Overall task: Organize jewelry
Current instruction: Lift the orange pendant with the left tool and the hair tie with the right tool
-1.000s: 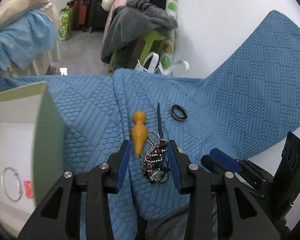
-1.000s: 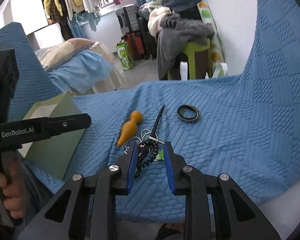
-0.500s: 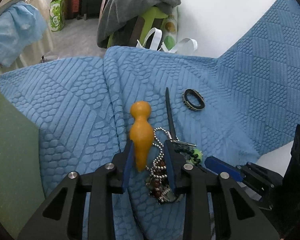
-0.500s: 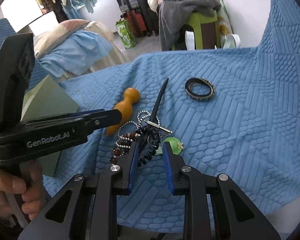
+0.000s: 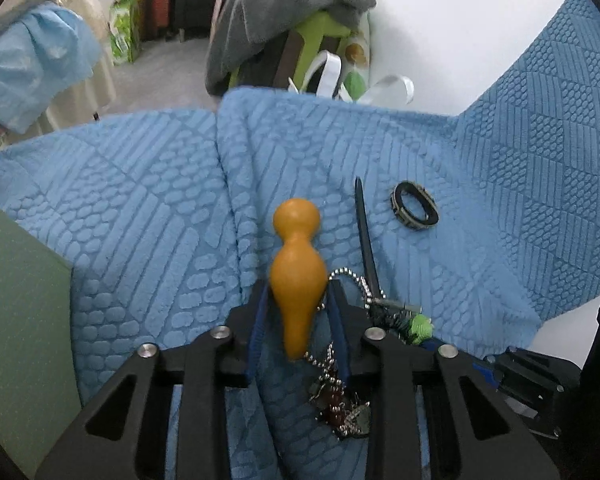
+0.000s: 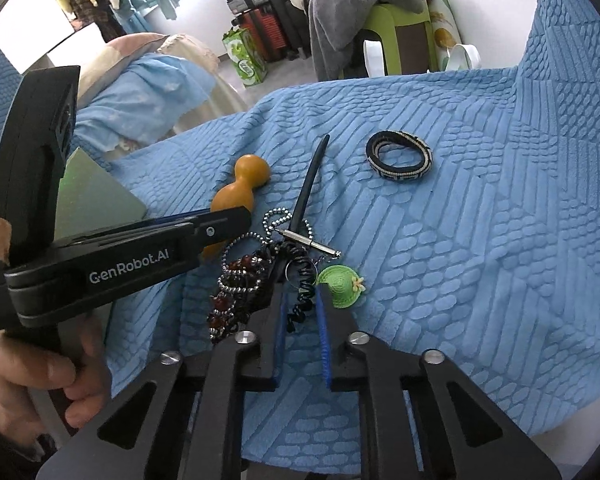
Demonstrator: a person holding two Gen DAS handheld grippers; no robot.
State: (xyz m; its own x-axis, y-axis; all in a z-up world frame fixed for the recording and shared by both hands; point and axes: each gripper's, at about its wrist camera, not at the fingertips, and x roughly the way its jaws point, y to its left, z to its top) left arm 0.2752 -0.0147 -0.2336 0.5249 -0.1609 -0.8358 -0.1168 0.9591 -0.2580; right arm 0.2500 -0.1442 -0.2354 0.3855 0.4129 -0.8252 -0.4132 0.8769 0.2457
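Orange gourd pendant [image 5: 298, 276] lying beside tangled bead chains [image 6: 240, 280]
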